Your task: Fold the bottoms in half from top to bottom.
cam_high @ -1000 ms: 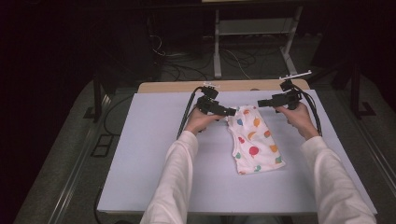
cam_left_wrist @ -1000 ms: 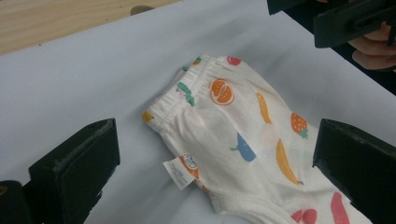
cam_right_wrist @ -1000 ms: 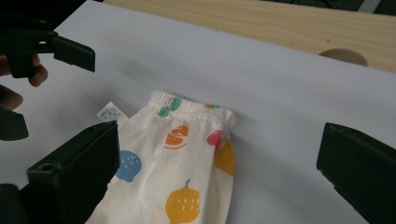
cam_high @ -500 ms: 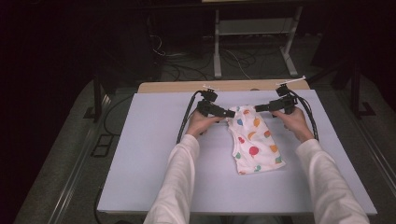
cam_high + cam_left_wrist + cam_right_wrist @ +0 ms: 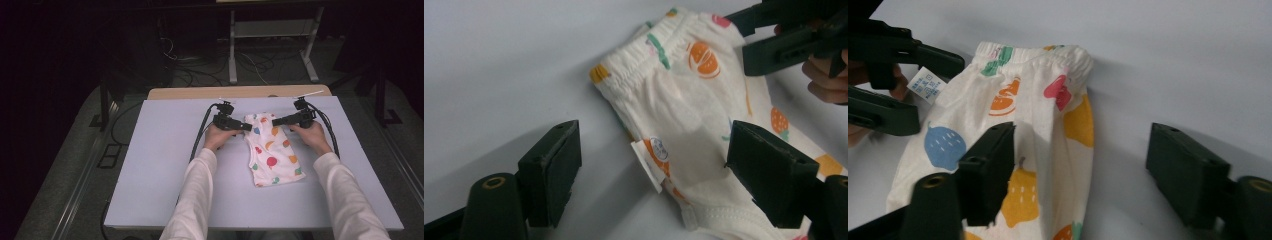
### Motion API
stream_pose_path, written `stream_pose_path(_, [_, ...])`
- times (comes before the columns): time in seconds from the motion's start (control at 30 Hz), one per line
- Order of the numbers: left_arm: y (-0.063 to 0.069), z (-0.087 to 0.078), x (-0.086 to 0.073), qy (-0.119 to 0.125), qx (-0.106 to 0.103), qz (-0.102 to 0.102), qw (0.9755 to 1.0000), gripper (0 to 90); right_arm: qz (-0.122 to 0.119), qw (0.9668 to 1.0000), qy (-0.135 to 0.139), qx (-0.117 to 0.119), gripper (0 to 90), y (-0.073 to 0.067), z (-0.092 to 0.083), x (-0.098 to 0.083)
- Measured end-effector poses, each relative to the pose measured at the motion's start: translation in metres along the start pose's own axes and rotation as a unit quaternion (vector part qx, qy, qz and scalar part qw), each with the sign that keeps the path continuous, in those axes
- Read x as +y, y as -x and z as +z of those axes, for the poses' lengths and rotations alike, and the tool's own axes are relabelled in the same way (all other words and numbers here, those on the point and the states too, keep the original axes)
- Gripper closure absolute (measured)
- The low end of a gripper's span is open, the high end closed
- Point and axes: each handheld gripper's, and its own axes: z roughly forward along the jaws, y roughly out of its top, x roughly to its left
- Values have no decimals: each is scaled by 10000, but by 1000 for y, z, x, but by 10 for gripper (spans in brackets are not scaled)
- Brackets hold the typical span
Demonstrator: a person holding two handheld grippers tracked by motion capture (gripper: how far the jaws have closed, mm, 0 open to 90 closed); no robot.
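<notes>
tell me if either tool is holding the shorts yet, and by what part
Nothing is held: the left tool and right tool are both open, straddling the side edges of the shorts near the waistband.

Small folded cream-white cotton garment [image 5: 272, 150]: scattered fruit print — orange slices, red strawberry, pink and red shapes, blue berry with white flecks, yellow lemons with white dashes, green marks along the gathered elastic waistband [image 5: 1048, 57]
White care label [image 5: 927, 85] with blue print; second white tag [image 5: 647, 165] beside a blue-and-white round sticker
Pale lavender-grey matte table [image 5: 160, 165], far edge a light tan wood strip [image 5: 200, 93]
Left gripper [image 5: 651, 175] and right gripper [image 5: 1083, 175] black all over; brass-toned ring on each arm
Person's sleeves [image 5: 192, 200] white
Surroundings dark, floor grey-green speckled
</notes>
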Motion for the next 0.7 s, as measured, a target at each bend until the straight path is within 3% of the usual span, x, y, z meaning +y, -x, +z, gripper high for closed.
stream_pose_path(0.2, [-1,2,-1,40,-121,-38,9999,343,-69,9999,-47,-58,482,-1,4,0])
stream_pose_path(0.53, [2,11,-1,147,-132,-44,9998,616,25,9999,-68,136,780,4,9,-2])
stream_pose_path(0.6, [5,12,-1,193,5,88,9998,706,-5,9998,-124,164,859,4,10,-3])
stream_pose_path(0.7, [10,12,0,222,183,402,9988,838,-33,9998,-93,144,878,3,7,-3])
